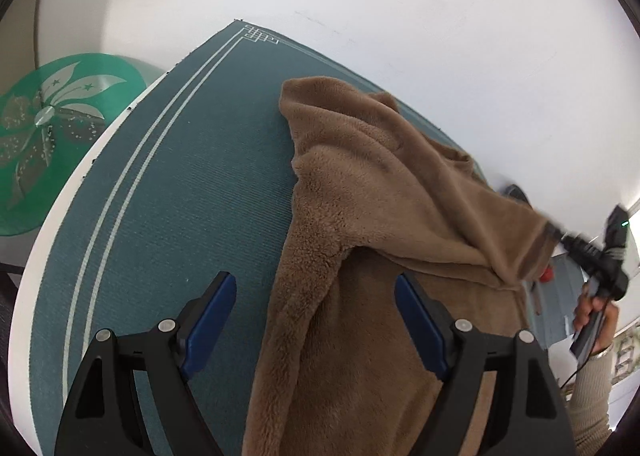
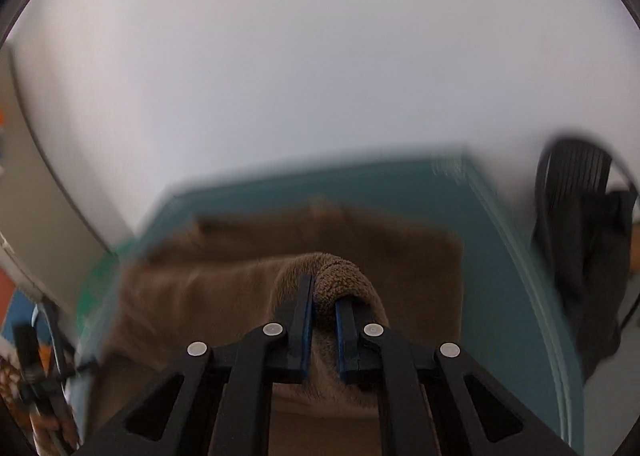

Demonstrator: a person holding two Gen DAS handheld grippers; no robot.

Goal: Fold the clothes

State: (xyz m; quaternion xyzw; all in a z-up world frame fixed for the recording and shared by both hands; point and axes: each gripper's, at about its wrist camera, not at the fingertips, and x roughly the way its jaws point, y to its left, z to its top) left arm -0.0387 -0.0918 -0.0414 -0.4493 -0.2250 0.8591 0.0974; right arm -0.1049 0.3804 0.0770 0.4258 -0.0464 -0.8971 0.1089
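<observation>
One soft, thick brown fleece garment (image 1: 360,216) lies on the right of your green mat (image 1: 180,184), its edge pinched in your closed right gripper (image 2: 323,304), while your left gripper (image 1: 316,296) hangs wide open and empty above it; grip doubled edges, since it will sag.
</observation>
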